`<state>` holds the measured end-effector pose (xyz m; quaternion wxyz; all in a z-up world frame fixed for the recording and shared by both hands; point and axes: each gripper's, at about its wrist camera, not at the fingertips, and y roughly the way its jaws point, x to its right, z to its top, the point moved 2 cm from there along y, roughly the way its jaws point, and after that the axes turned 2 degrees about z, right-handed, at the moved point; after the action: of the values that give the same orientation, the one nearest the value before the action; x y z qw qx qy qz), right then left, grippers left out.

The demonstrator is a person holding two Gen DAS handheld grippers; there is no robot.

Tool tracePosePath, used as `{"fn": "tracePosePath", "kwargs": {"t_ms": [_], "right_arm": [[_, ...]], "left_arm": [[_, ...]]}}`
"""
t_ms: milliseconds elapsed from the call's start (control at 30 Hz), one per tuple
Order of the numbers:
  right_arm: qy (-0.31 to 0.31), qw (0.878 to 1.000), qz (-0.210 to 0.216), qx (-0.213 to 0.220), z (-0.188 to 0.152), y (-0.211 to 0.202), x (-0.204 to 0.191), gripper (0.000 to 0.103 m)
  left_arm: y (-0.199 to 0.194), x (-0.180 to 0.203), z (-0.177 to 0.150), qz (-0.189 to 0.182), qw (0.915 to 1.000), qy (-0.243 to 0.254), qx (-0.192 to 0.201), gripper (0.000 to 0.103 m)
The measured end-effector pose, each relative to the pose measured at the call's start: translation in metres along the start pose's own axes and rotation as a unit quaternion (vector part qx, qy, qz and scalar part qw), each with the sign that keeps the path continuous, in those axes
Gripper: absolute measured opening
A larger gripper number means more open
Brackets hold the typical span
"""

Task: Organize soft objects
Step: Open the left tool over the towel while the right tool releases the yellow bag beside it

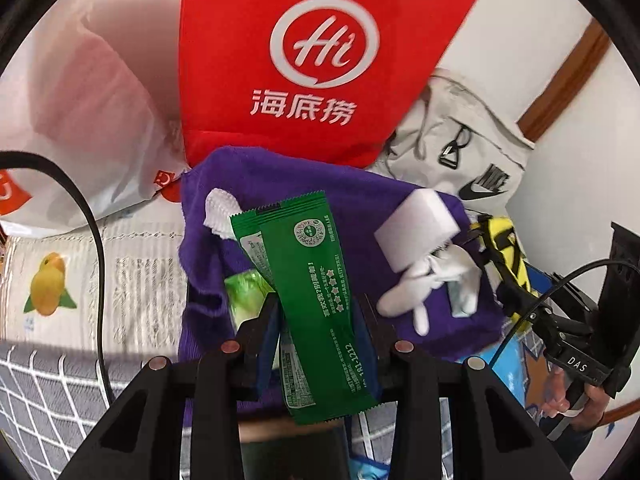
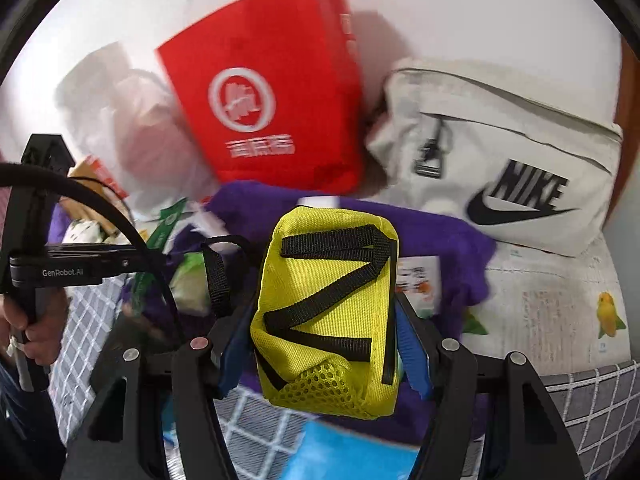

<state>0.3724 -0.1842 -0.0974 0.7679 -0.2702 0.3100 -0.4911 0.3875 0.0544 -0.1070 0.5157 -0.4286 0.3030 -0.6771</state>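
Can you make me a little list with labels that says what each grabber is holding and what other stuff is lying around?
left gripper: shut on a flat green foil snack packet
right gripper: shut on a small yellow fabric pouch with black straps
underneath: crumpled purple cloth
on the cloth: white foam block, white plush toy
behind: red fabric bag with white logo, pale grey Nike bag
left side: translucent white plastic bag
surface: grey mat with white grid lines
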Motion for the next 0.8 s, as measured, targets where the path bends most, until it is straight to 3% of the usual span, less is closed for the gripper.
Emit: {"fn": "tracePosePath", "kwargs": {"t_ms": [200, 433, 533, 667, 800], "right_arm": [[0.006, 0.998, -0.026, -0.055, -0.003, 0.034, 0.022, 0.064], [-0.019, 0.997, -0.030, -0.068, -0.006, 0.044, 0.021, 0.068], [-0.022, 0.997, -0.032, -0.070, -0.006, 0.045, 0.019, 0.072], [-0.022, 0.997, -0.038, -0.063, -0.005, 0.044, 0.023, 0.080], [-0.014, 0.998, -0.038, -0.052, -0.004, 0.035, 0.030, 0.082]], "left_arm": [[0.032, 0.003, 0.013, -0.001, 0.9994, 0.001, -0.034, 0.034], [0.057, 0.008, 0.014, 0.015, 0.9979, 0.000, -0.063, 0.037], [0.061, 0.011, 0.016, 0.034, 0.9976, 0.006, -0.059, 0.041], [0.059, 0.014, 0.022, 0.028, 0.9986, -0.003, -0.044, 0.067], [0.052, 0.017, 0.025, 0.044, 0.9984, -0.003, -0.034, 0.069]]}}
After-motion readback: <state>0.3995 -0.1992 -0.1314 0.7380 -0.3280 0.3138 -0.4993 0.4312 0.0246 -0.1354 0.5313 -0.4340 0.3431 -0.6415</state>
